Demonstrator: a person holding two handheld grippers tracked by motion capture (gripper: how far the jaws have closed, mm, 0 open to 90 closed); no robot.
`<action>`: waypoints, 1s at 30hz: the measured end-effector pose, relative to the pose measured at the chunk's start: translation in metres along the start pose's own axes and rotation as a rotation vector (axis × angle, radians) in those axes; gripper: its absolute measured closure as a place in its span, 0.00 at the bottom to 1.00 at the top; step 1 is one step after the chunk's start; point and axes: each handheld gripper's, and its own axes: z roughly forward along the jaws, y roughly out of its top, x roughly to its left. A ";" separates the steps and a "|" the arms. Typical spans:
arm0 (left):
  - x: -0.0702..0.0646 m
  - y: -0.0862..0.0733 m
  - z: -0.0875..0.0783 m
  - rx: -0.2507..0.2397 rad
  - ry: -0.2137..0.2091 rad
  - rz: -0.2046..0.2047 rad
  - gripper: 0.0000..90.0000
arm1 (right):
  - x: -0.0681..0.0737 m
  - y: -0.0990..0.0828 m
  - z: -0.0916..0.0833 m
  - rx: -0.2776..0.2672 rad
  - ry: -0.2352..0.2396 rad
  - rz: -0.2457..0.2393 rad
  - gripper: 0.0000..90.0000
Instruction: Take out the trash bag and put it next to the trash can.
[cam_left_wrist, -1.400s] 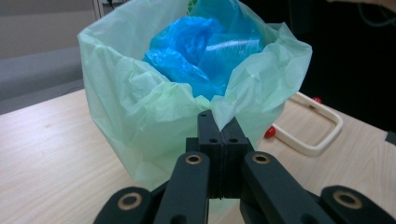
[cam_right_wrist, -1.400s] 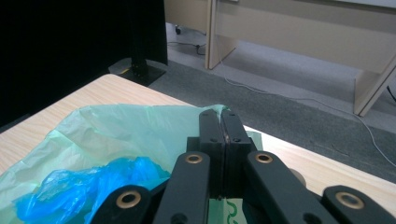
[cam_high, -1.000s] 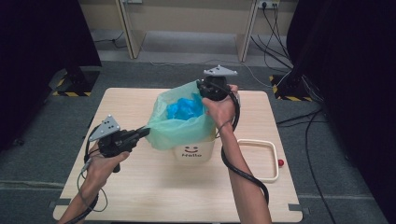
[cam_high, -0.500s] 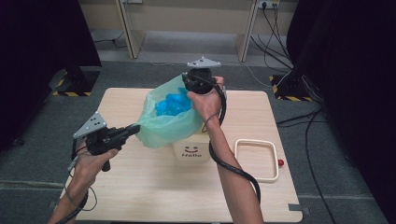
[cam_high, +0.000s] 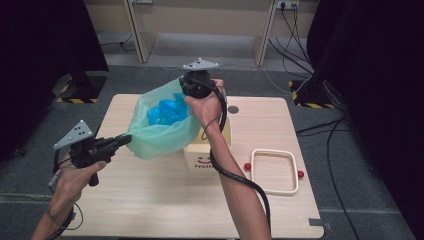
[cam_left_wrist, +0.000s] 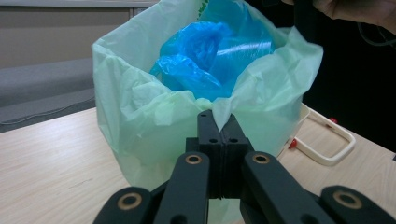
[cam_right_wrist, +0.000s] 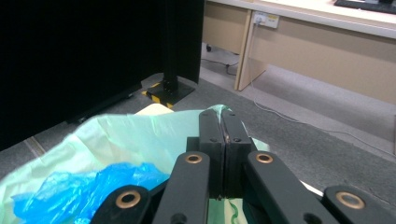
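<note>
A pale green plastic bag (cam_high: 162, 135) with crumpled blue plastic (cam_high: 167, 111) inside hangs stretched between my two grippers, partly out of a cream box (cam_high: 207, 150) with a smiley face. My left gripper (cam_high: 125, 140) is shut on the bag's near rim (cam_left_wrist: 224, 114) at the left. At the far side my right gripper (cam_high: 186, 86) is shut on the bag's opposite rim (cam_right_wrist: 222, 112), higher above the box. The blue plastic (cam_left_wrist: 210, 56) bulges up inside the open mouth of the bag, and it lies below my right jaws (cam_right_wrist: 88, 191).
A cream rectangular frame (cam_high: 274, 171) with two red knobs lies flat on the wooden table (cam_high: 165, 205) right of the box. A small dark disc (cam_high: 233, 109) sits behind the box. Black curtains and floor cables surround the table.
Both grippers have moved left and a little up with the bag. The bag has come further out of the box and leans left over its edge.
</note>
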 end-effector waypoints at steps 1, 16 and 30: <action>0.002 -0.001 -0.002 -0.004 0.005 -0.005 1.00 | 0.002 0.000 0.003 0.001 0.004 -0.004 1.00; 0.019 -0.025 -0.016 0.012 0.051 -0.049 1.00 | 0.037 -0.009 0.046 0.055 0.047 -0.020 0.99; 0.023 -0.049 -0.017 0.082 0.075 -0.064 1.00 | 0.054 -0.035 0.076 0.137 0.065 -0.034 0.98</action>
